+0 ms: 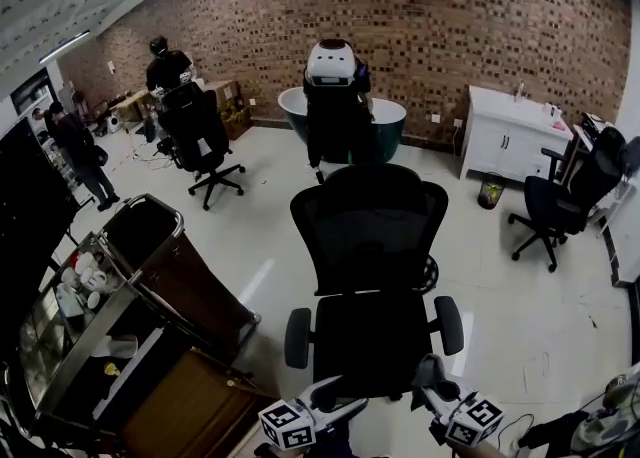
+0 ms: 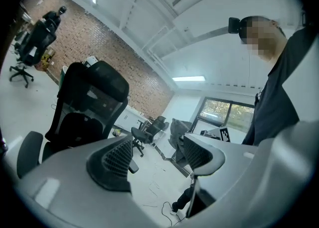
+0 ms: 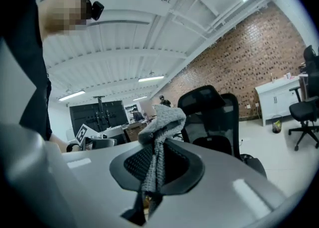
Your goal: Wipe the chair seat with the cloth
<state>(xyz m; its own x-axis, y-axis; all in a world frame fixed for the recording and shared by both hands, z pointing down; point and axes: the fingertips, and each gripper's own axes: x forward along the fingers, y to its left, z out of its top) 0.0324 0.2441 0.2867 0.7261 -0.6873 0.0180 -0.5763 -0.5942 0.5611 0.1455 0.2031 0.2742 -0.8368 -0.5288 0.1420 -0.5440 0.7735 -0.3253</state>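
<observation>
A black mesh office chair point(image 1: 370, 231) stands in the middle of the floor, its seat point(image 1: 372, 338) facing me with nothing on it. My left gripper point(image 1: 335, 398) hovers just before the seat's front edge; in the left gripper view it point(image 2: 157, 155) is open and empty, and the chair point(image 2: 89, 102) lies to its left. My right gripper point(image 1: 437, 393) sits near the seat's front right corner, shut on a grey knitted cloth point(image 1: 429, 370). In the right gripper view the cloth point(image 3: 160, 132) sticks up from between the jaws point(image 3: 158, 165), with the chair point(image 3: 212, 117) behind it.
A housekeeping cart point(image 1: 150, 276) with a dark bag and a wooden cabinet point(image 1: 190, 411) stand at the left. Other office chairs point(image 1: 200, 136) point(image 1: 560, 201), a dark tub point(image 1: 345, 116), a white cabinet point(image 1: 510, 136) and a bin point(image 1: 490, 191) are further off. A person point(image 1: 80, 151) stands at far left.
</observation>
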